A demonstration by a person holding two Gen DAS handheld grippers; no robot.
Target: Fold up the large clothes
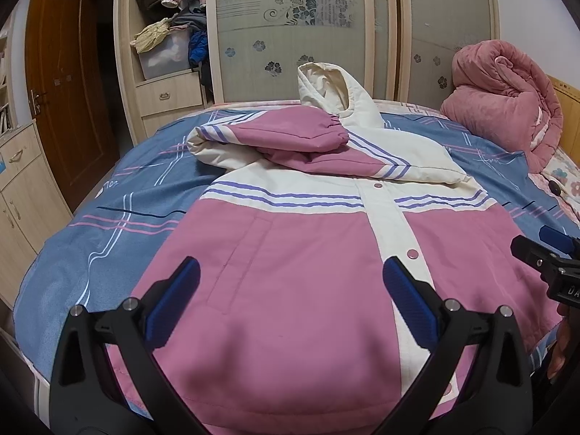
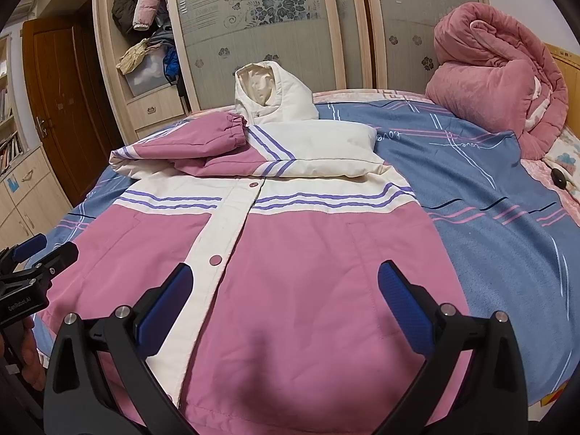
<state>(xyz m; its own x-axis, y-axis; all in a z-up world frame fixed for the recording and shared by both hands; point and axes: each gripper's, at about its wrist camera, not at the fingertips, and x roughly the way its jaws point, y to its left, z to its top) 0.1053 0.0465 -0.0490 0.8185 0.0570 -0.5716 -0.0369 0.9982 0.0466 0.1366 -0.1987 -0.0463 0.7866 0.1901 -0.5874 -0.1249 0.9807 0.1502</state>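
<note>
The left gripper (image 1: 290,282) hangs with its jaws spread wide and empty above the near hem of the jacket (image 1: 290,253), left of the cream button placket (image 1: 398,232). The right gripper (image 2: 286,290) is likewise released, over the hem right of the placket. The jacket lies front-up across the bed (image 2: 507,235), both sleeves (image 2: 203,141) folded across the chest, its hood (image 2: 275,98) toward the far edge.
</note>
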